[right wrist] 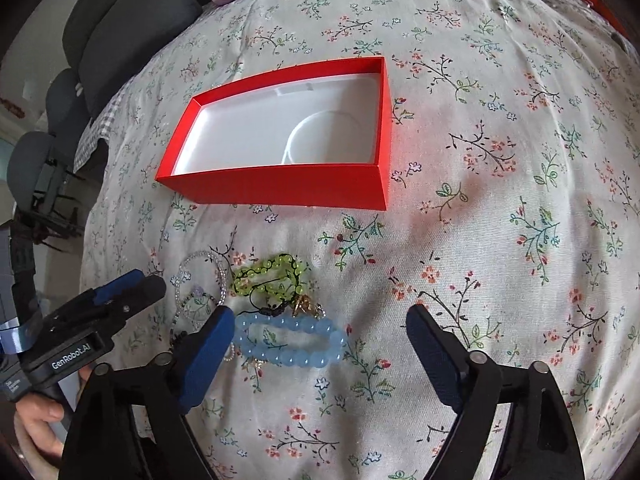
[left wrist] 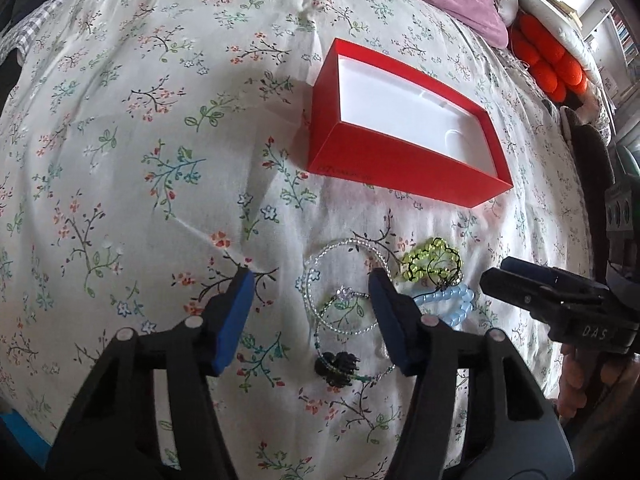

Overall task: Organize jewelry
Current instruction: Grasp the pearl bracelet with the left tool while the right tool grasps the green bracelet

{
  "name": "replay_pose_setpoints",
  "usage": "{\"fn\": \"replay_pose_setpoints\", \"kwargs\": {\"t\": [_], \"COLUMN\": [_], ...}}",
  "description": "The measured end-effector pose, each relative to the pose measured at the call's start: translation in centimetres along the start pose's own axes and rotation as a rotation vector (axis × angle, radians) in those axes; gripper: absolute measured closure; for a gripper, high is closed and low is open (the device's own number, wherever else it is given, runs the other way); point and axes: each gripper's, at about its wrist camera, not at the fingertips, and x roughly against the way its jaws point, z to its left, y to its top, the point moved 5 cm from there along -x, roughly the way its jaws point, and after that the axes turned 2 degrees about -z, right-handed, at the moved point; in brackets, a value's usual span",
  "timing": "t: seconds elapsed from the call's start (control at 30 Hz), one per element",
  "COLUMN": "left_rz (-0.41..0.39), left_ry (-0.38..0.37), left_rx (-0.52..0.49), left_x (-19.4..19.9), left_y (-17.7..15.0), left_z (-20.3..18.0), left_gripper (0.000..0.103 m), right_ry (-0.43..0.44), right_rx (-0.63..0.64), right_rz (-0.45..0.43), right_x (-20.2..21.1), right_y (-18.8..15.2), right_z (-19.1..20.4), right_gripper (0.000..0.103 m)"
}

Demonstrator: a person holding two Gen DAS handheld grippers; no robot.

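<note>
Meanwhile, you are hovering both tools, unclenched and grasping nothing, over the floral bed: left tool point(left wrist: 312, 280) straddling the clear bead bracelet point(left wrist: 344, 284), right tool point(right wrist: 320, 320) around the blue bead bracelet point(right wrist: 292, 340), near the red box point(right wrist: 280, 188).

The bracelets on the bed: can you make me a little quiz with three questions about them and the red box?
1. True or false: the red box already has a bracelet in it.
2. Which bracelet lies nearest the right gripper? A clear bead bracelet B blue bead bracelet C green bead bracelet
3. Fill in: the left gripper is holding ____.

Key: 1 false; 2 B; 3 nothing.
</note>
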Motion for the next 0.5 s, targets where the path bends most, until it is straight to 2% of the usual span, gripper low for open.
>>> {"fn": "replay_pose_setpoints", "kwargs": {"t": [0.1,0.23,0.3,0.5], "left_rz": [0.018,0.030,0.029,0.028], "left_ry": [0.011,0.041,0.057,0.125], "left_rx": [0.001,-0.015,-0.032,-0.110], "left_x": [-0.8,-1.7,-1.8,-2.6], "left_y": [0.2,0.2,0.2,-0.1], "left_z": [0.2,0.2,0.1,-0.9], "left_gripper": [0.052,0.060,0.061,0.063], "right_ry": [0.013,0.010,0.003,-0.022], "right_rx": [-0.005,0.004,0.002,0.020], "right_rz": [0.016,0.022,0.028,0.027], "right_x": [-0.9,-2.0,-2.5,-3.3], "right_y": [0.3,0.7,0.9,1.1], "right_z": [0.2,0.6,0.6,0.9], "right_gripper": [0.043,0.053,0.062,0.074]}}
